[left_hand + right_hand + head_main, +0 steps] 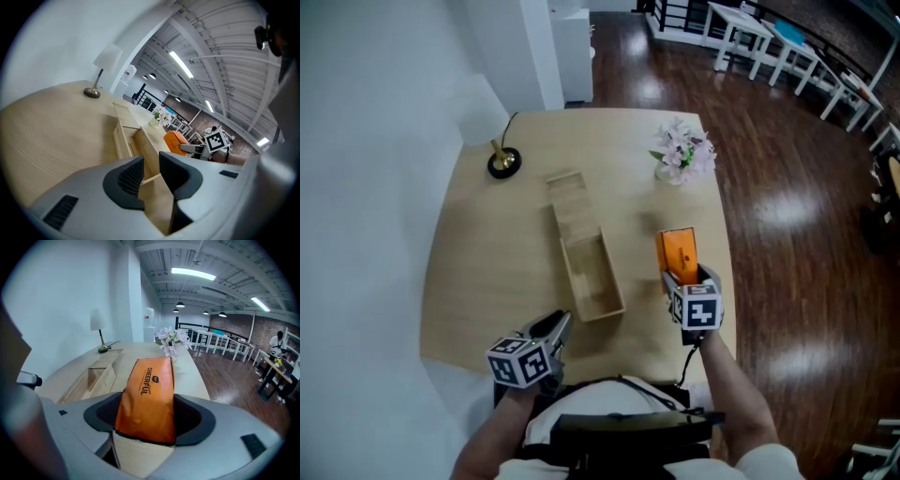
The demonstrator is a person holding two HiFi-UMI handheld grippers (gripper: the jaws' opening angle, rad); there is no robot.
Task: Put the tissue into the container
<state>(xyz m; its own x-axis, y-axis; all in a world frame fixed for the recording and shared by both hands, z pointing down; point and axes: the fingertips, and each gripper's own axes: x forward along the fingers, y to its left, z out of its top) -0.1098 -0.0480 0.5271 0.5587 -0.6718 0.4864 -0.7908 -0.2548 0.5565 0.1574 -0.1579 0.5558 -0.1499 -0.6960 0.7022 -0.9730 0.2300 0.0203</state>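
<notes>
One pale wooden table [487, 281] fills the middle of the head view, with dark floorboards to its right. Lying lengthwise at its centre is the container [591, 277], a long wooden box whose lower part stands open and bare, with a flat wooden panel reaching on from its upper end. Right of the container and clear of it, the right gripper [682, 277] has its jaws spread wide and pressed against both sides of the orange tissue pack [677, 253]. In the right gripper view the tissue pack [149, 394] sits squarely between the dark pads and juts out past them toward the flowers. At the lower left of the head view the left gripper [555, 328] is near the container's lower end. Its own view shows the jaws a narrow gap apart with nothing between them. Pink flowers [682, 150] stand at the table's upper right and a small lamp [502, 162] at its upper left.
</notes>
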